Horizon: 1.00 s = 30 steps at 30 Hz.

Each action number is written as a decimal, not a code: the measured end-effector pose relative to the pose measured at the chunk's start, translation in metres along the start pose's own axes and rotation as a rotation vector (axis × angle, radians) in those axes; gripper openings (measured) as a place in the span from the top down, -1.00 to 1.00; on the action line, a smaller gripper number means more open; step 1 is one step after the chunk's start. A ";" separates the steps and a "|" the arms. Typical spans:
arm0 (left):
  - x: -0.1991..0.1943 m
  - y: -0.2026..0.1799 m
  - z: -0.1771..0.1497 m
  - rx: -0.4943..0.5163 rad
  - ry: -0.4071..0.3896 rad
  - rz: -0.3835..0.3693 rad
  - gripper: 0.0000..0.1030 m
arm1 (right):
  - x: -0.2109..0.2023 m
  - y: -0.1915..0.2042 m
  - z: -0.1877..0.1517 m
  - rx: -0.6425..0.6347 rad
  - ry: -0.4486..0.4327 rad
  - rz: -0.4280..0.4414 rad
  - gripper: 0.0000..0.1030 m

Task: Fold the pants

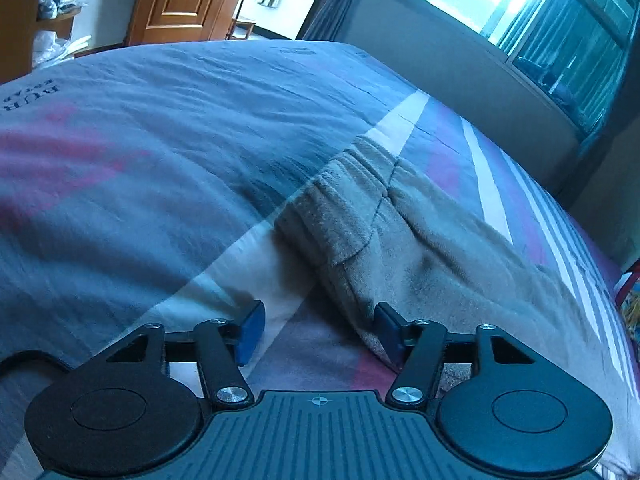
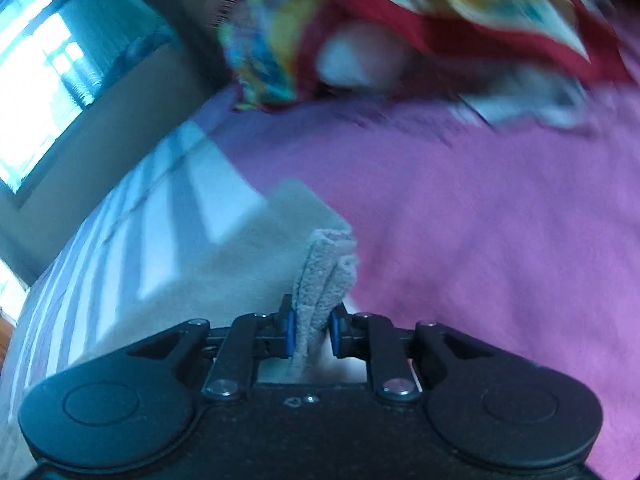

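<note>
Starting on the left side: the left gripper (image 1: pixel 318 330) is spread wide open over the bed cover (image 1: pixel 180 152), nothing between its blue pads (image 1: pixel 252 330). The left pad sits over a pale stripe in the cover, and the right pad is right up against the edge of the grey pants (image 1: pixel 384 232) (can't tell if it actually touches the fabric). The pants stretch ahead and to the right of the fingers, elastic waistband at the far end, a fold ridge running back toward the right pad. Beyond them there's a wooden door (image 1: pixel 184 0) far left and a window (image 1: pixel 532 12) with curtains far right.

Over to the right gripper (image 2: pixel 311 330): closed on a bunched-up wad of the pants (image 2: pixel 324 272), the fleecy cloth sticking up between the pads. To the left of the fingers the rest of the pants lies flat on the striped cover (image 2: pixel 120 248). To the right and ahead it's a pink sheet (image 2: pixel 480 240), and past that a blurry colourful pile of cloth (image 2: pixel 360 20).
</note>
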State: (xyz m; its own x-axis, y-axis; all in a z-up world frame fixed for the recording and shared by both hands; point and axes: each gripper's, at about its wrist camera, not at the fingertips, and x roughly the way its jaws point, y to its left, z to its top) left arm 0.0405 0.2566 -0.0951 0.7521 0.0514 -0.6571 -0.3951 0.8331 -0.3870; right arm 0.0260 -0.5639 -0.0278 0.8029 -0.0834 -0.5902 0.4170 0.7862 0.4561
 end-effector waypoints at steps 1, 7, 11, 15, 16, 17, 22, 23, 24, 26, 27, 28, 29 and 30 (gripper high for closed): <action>-0.001 -0.001 -0.001 0.013 0.002 0.000 -0.20 | -0.004 0.014 0.004 -0.021 -0.019 0.008 0.70; -0.009 0.002 0.005 0.061 0.036 -0.009 -0.20 | -0.019 0.134 0.007 -0.222 -0.075 0.098 0.70; -0.028 0.018 0.010 0.090 0.037 -0.008 -0.20 | -0.030 0.225 -0.020 -0.343 -0.057 0.247 0.70; -0.044 0.038 0.004 0.049 0.025 -0.038 -0.21 | -0.032 0.304 -0.082 -0.514 0.057 0.412 0.70; -0.046 0.041 0.002 0.045 0.025 -0.043 -0.21 | -0.029 0.319 -0.105 -0.569 0.107 0.445 0.71; -0.047 0.043 0.000 0.045 0.025 -0.050 -0.21 | -0.024 0.332 -0.132 -0.633 0.170 0.477 0.71; -0.057 0.047 -0.008 0.053 0.022 -0.074 -0.21 | -0.016 0.350 -0.226 -0.936 0.270 0.435 0.61; -0.057 0.047 -0.009 0.055 0.021 -0.075 -0.21 | -0.017 0.348 -0.226 -0.928 0.261 0.434 0.61; -0.057 0.047 -0.011 0.056 0.020 -0.074 -0.21 | -0.018 0.346 -0.223 -0.913 0.261 0.437 0.62; -0.055 0.046 -0.013 0.056 0.015 -0.072 -0.21 | -0.022 0.348 -0.222 -0.901 0.265 0.443 0.62; -0.056 0.045 -0.014 0.055 0.012 -0.072 -0.21 | -0.023 0.348 -0.221 -0.906 0.261 0.444 0.62; -0.057 0.044 -0.015 0.053 0.010 -0.074 -0.21 | -0.023 0.350 -0.221 -0.913 0.255 0.442 0.62; -0.059 0.044 -0.017 0.050 0.008 -0.076 -0.21 | -0.025 0.351 -0.223 -0.920 0.250 0.439 0.62; -0.061 0.043 -0.020 0.049 0.005 -0.078 -0.21 | -0.027 0.352 -0.226 -0.924 0.246 0.434 0.62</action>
State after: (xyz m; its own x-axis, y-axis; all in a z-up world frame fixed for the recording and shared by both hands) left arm -0.0328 0.2788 -0.0847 0.7770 -0.0173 -0.6292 -0.3091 0.8603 -0.4054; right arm 0.0545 -0.1460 -0.0014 0.6535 0.3631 -0.6641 -0.4566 0.8889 0.0367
